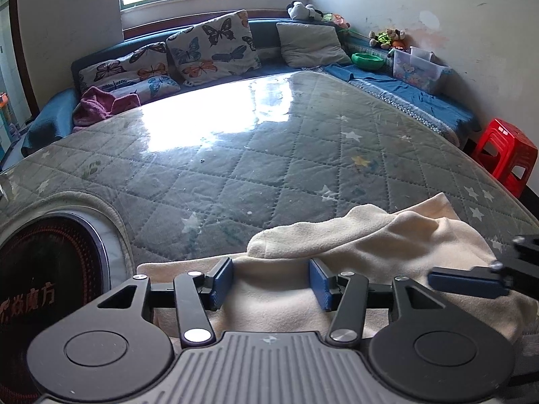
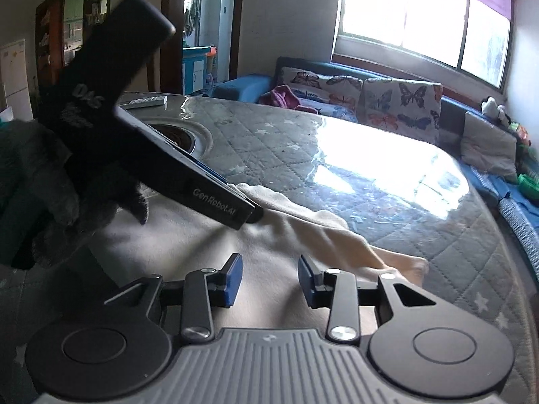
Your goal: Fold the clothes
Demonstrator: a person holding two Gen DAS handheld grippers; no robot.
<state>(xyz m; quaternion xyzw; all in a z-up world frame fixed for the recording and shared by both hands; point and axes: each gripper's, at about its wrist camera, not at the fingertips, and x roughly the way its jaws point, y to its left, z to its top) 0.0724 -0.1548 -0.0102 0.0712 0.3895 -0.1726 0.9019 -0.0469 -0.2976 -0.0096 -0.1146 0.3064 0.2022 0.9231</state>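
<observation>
Item: cream garment (image 1: 337, 242), lying bunched at the near edge of the table (image 1: 235, 155), at 6 o'clock from the butterfly cushions (image 1: 212, 47).

Handling, by my judgement: light, soft, limp, fleecy, unlikely to slip; best taken at a hem or corner.

Left claw (image 1: 271, 284) is hovering released over the cloth; right claw (image 2: 269, 281) likewise released.

Surface: quilted star-print cover under glossy film, glaring. Sofa and window (image 2: 421, 17) at 12 o'clock.
</observation>
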